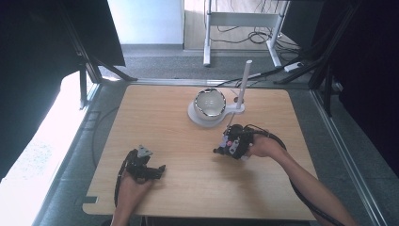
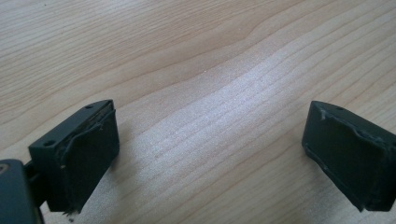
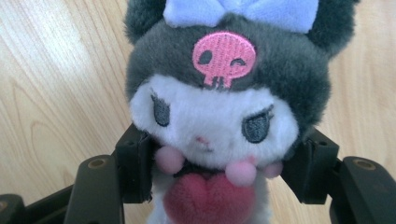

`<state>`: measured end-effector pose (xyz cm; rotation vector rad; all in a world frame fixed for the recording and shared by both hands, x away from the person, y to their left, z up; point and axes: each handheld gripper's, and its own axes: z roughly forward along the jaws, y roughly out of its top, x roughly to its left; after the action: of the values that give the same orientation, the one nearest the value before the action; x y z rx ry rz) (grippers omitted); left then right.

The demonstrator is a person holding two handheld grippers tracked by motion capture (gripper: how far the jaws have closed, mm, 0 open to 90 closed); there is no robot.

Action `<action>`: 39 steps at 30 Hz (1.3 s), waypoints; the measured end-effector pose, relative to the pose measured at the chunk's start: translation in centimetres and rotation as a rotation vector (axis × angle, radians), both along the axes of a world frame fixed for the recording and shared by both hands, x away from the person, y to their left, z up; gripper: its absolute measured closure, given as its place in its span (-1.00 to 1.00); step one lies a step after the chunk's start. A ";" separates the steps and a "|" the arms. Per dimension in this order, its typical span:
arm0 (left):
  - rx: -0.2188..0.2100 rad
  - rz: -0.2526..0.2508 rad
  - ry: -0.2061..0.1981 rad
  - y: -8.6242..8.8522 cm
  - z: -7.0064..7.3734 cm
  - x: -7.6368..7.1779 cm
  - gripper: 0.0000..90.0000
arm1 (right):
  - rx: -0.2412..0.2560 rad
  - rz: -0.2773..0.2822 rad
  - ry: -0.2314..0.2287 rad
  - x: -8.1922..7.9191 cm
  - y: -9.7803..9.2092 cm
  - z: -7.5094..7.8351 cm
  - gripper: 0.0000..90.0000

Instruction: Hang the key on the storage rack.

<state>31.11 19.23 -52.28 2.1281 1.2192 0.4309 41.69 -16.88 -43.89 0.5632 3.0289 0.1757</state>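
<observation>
A plush toy [image 3: 215, 107] with a dark grey hood, a pink skull patch, a pale blue bow, a white face and a red heart sits between the jaws of my right gripper [image 3: 215, 168]. The jaws press on both sides of its neck. In the high view the right gripper [image 1: 225, 147] holds the plush toy [image 1: 230, 141] just above the wooden table [image 1: 164, 122], right of centre. My left gripper [image 1: 160, 170] rests near the front left of the table. Its jaws stand wide apart over bare wood, as the left gripper view [image 2: 210, 154] shows.
A shiny bowl [image 1: 210, 102] stands on a white round base [image 1: 200, 118] at the back middle of the table, with a white upright pole [image 1: 243, 84] beside it. Cables trail from both grippers. Dark curtains and stand legs flank the table.
</observation>
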 end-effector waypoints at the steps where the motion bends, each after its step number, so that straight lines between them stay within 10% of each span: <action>1: 0.000 0.000 0.000 0.0 0.0 0.0 -0.91 | 0.005 -0.002 -0.001 0.0 -0.2 0.3 -0.20; 39: -0.001 0.001 -0.002 0.0 0.0 0.0 -0.91 | 0.070 -0.135 -0.097 5.0 -7.9 9.6 -0.19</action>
<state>31.13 19.22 -52.29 2.1262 1.2183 0.4333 46.72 -24.82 -34.24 0.7389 2.8884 0.2938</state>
